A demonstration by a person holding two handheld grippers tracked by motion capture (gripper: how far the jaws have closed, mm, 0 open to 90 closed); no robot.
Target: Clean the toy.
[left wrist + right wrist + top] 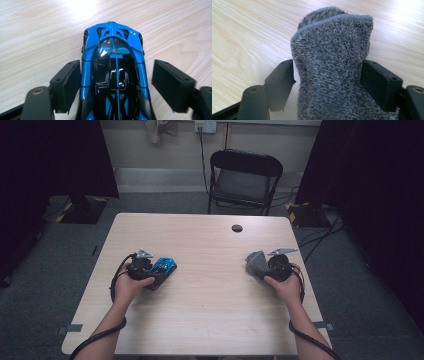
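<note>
1. Pale wood desk [210, 285] fronts a black folding chair [243, 177] and dark curtains.
2. Left gripper [150, 270] straddles a toy car [113, 75] lying lengthwise between its fingers [66, 82]; these stand spread, one against the car's flank, the other apart.
3. Right gripper [262, 265] has a grey towel [332, 62] between its fingers [379, 82], which touch it on both sides.
4. Car: glossy blue and black, on the desk's left; towel on its right.

A light wooden table [210, 320] fills the frame's centre, a round cable hole [237, 228] near its far edge. A black folding chair [244, 180] stands behind it, top centre.
</note>
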